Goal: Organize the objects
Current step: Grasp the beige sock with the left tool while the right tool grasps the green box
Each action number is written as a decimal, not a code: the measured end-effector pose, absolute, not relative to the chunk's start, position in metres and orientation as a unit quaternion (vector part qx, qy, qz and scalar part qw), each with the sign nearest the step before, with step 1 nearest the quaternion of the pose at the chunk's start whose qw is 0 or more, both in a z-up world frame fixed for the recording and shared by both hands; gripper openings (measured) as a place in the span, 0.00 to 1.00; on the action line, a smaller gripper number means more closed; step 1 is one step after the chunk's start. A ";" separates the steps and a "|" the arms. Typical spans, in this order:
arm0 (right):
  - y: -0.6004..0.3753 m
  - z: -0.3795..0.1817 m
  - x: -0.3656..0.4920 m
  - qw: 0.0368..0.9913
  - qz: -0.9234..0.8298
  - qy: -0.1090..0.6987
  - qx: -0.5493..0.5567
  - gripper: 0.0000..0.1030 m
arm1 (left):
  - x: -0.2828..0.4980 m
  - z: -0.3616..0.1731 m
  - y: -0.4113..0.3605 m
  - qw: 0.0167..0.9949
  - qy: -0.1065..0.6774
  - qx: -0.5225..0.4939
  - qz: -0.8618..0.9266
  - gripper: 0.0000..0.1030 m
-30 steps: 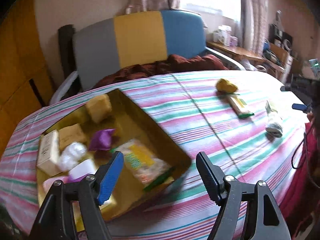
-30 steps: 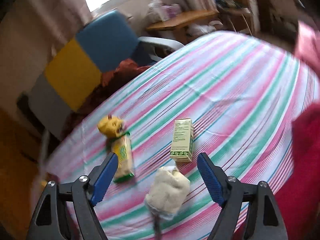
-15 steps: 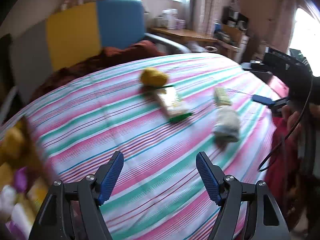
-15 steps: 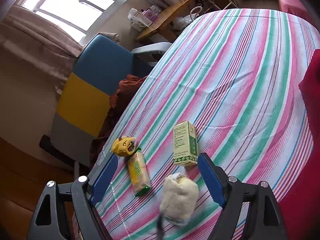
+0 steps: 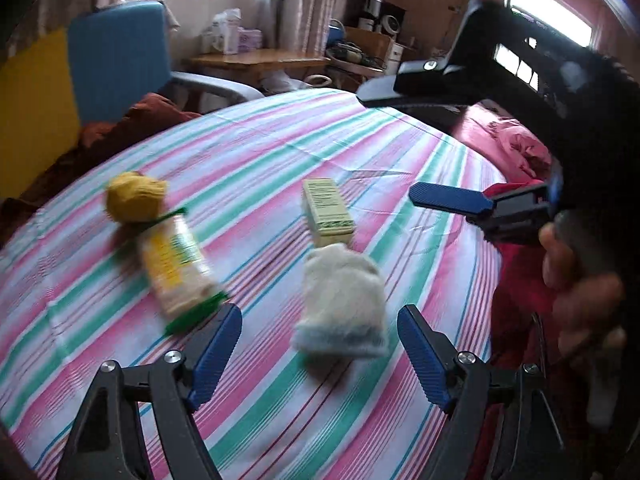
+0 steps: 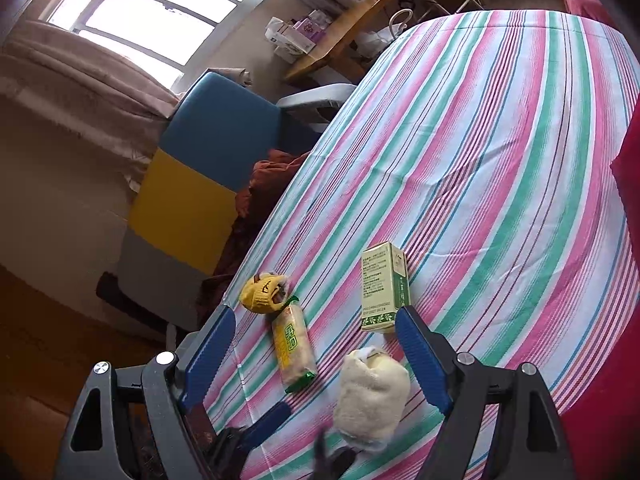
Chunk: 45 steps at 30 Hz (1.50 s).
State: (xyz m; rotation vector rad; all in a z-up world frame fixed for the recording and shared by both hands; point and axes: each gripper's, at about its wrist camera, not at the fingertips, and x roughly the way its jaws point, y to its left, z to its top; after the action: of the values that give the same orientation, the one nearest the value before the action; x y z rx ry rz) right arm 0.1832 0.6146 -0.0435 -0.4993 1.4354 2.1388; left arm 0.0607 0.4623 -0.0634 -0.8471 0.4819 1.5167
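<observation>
**Hovering over four loose items on the striped bed**

Left gripper [image 5: 320,344]: jaws opening, nothing pinched. White sock [image 5: 340,308] lies in line with the gap, just ahead of the tips, pads not touching it.

Right gripper [image 6: 316,344]: jaws wide, nothing held. Sock [image 6: 372,396] sits between its fingers, nearer the right one, no contact visible.

Items clustered near the bed [image 6: 500,140] edge closest to the grippers:
- green box [image 6: 384,288] lying flat, just beyond the sock, small gap between them
- snack pack [image 6: 294,344] beside the sock, apart from it
- yellow bundle [image 6: 264,294] touching the far end of the pack

Person's hand [image 5: 576,280] grips the right gripper's handle. Left view is motion-blurred.
</observation>
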 end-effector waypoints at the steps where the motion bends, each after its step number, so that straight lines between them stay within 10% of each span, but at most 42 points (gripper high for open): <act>1: 0.615 -0.044 0.184 0.255 0.787 0.532 -0.181 0.81 | 0.060 -0.066 0.468 0.621 0.210 -0.371 0.658 0.79; 5: 0.615 -0.045 0.181 0.246 0.787 0.535 -0.182 0.81 | 0.062 -0.079 0.493 0.631 0.220 -0.391 0.633 0.76; 8: 0.615 -0.045 0.179 0.247 0.788 0.533 -0.187 0.81 | 0.068 -0.090 0.509 0.623 0.241 -0.392 0.633 0.54; 30: 0.618 -0.063 0.158 0.287 0.738 0.520 -0.320 0.81 | 0.038 -0.107 0.359 0.545 0.169 -0.380 0.728 0.51; 39: 0.639 -0.073 0.107 0.335 0.735 0.433 -0.399 0.66 | 0.036 -0.105 0.354 0.552 0.149 -0.383 0.726 0.51; 45: 0.647 -0.092 0.095 0.357 0.724 0.389 -0.443 0.33 | 0.036 -0.105 0.353 0.553 0.147 -0.381 0.726 0.52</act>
State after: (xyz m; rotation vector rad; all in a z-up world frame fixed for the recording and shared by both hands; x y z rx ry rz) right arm 0.0951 0.6474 -0.0925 -1.1433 1.0052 1.8690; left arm 0.0356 0.3529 -0.1052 -0.9009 0.3483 1.7164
